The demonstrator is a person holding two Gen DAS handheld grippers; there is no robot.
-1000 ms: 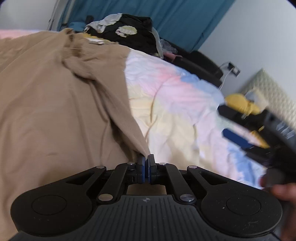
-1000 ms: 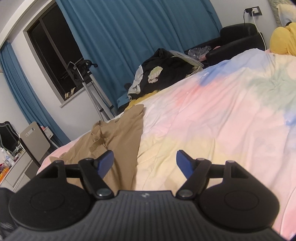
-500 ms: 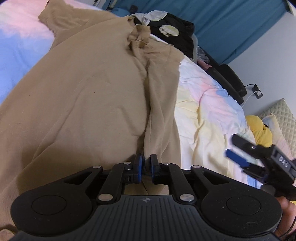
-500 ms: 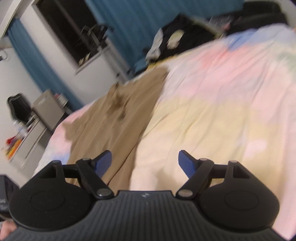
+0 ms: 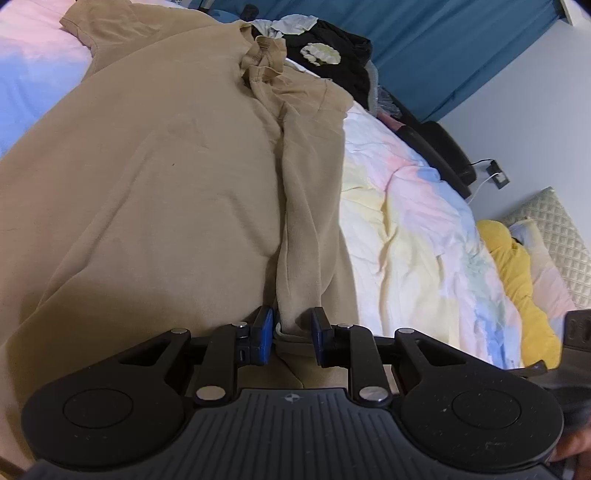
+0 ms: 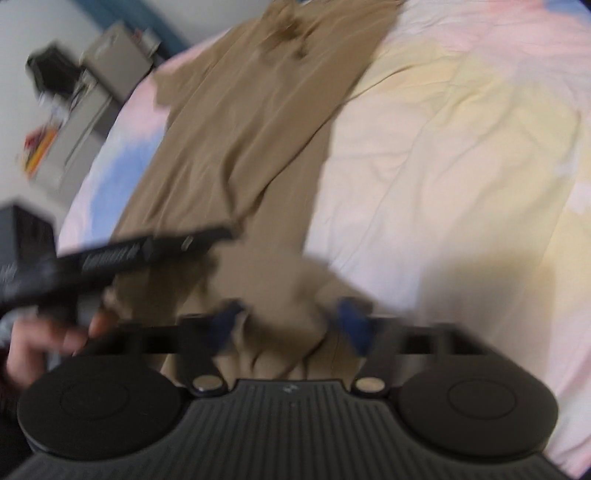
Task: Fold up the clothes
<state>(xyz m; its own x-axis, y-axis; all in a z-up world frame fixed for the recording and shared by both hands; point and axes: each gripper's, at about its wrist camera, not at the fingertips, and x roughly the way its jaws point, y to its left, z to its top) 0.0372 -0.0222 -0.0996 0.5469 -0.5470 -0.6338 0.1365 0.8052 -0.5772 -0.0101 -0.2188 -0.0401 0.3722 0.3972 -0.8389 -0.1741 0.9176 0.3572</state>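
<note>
**A:** Where is the shirt?

**B:** The tan shirt [image 5: 147,184] lies spread on the pastel bedsheet [image 5: 424,240]. Its collar [image 5: 264,55] is at the far end and its hem is right by both grippers.

**A:** How far along does the folding look?

**B:** Early, I'd say. In the left view a long strip [image 5: 310,192] down the shirt's right side looks turned in over the body, so one lengthwise fold seems to be laid. The far sleeve [image 5: 103,22] lies out flat on the other side. That side isn't folded in, and nothing is folded across yet.

**A:** What about the left gripper [image 5: 291,328]?

**B:** Its jaws are opening, narrow rather than wide. The bottom of the folded strip sits between the pads, but they don't seem to press on it. I read that as letting the fold go.

**A:** And the right gripper [image 6: 288,325]?

**B:** Its picture is smeared. The blue pads [image 6: 225,321] show well apart, one on each side of a bunch of cloth at the hem. I can't see them pressing on it.

**A:** Anything else to fold?

**B:** There's a dark heap of clothes [image 5: 332,55] beyond the collar, untouched. So most of the job looks to be ahead.
</note>
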